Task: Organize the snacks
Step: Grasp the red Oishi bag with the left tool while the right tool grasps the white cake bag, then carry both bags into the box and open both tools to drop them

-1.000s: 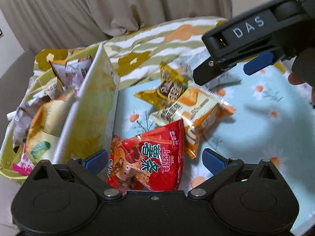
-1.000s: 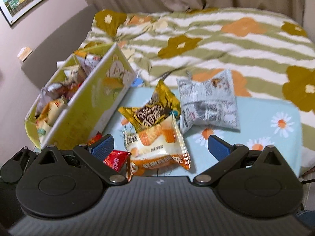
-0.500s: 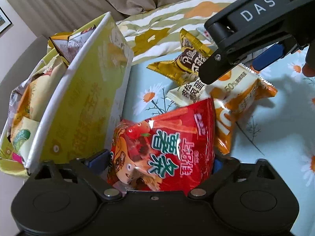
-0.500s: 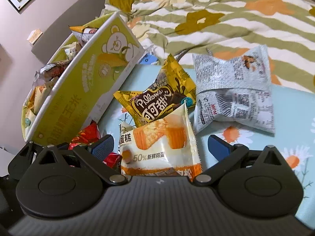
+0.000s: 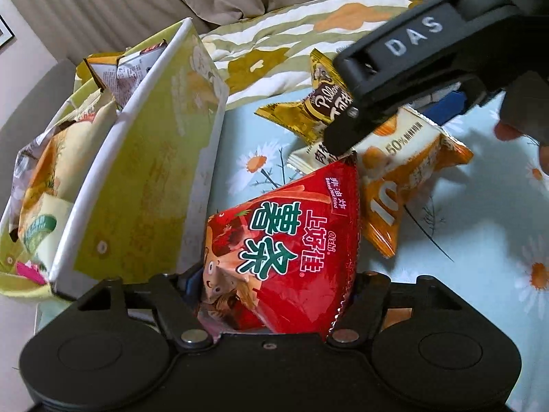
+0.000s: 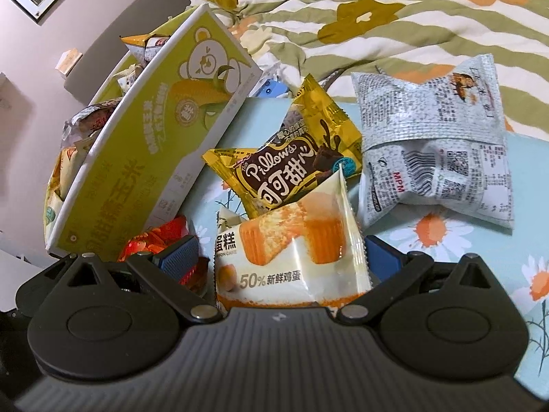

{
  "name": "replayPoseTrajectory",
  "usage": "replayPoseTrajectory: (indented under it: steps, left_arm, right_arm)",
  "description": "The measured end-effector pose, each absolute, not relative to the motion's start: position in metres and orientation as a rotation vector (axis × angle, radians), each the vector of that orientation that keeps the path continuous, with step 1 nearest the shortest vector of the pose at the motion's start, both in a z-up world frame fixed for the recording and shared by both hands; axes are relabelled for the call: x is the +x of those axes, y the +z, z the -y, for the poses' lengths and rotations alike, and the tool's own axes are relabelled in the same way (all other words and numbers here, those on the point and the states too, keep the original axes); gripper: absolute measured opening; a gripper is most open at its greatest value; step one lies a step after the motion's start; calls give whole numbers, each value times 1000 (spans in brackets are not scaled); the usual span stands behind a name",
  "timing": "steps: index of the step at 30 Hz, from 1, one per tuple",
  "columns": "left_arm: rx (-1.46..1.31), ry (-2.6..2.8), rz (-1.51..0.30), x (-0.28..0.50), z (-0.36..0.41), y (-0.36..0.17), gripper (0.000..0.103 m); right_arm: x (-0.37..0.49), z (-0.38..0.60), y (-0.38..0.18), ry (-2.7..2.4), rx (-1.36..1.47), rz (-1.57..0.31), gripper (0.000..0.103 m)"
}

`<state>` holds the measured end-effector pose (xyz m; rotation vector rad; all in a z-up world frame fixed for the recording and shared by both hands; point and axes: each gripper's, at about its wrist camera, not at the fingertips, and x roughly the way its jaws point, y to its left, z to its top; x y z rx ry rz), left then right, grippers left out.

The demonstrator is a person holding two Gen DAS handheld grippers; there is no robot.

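Note:
A red snack bag (image 5: pixel 288 240) stands between the fingers of my left gripper (image 5: pixel 274 281). Its jaws are closing, the pads press the bag's sides, and the bag bulges upward. Right beside it on the left stands a yellow-green cardboard box (image 5: pixel 144 185) with several snack packs inside. My right gripper (image 6: pixel 279 257) is open and straddles a white-and-orange cake packet (image 6: pixel 291 250); its left pad stands clear of the packet. A gold chocolate pillow pack (image 6: pixel 291 168) lies just beyond, and a silver-grey printed pack (image 6: pixel 435 151) to the right. The right gripper (image 5: pixel 391 127) also shows in the left wrist view, over the cake packet (image 5: pixel 405 178).
The snacks lie on a light blue daisy-print cloth (image 5: pixel 480 274) on a bed. A green-striped floral blanket (image 6: pixel 411 17) is bunched behind them. A small blue object (image 6: pixel 271 89) sits behind the box's far corner. The box (image 6: pixel 154 137) leans close to the red bag (image 6: pixel 158 237).
My left gripper came down around the red bag and its jaws narrowed onto it, puffing the bag up. The right gripper sank toward the cake packet with its jaws still wide.

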<state>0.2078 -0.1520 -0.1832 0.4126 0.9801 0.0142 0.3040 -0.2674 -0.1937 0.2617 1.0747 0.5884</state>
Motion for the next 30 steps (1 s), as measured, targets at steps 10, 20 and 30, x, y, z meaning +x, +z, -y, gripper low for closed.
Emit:
replayPoseTrajectory:
  steps: [10, 20, 30]
  left_arm:
    - [398, 15, -998, 192, 148, -182, 75]
    - [380, 13, -995, 184, 141, -177, 75]
    - [355, -18, -931, 166, 139, -150, 75]
  right_arm:
    - [304, 260, -198, 582, 220, -1077, 103]
    - [287, 245, -201, 577, 82, -1041, 99]
    - [266, 251, -174, 535, 113, -986, 92]
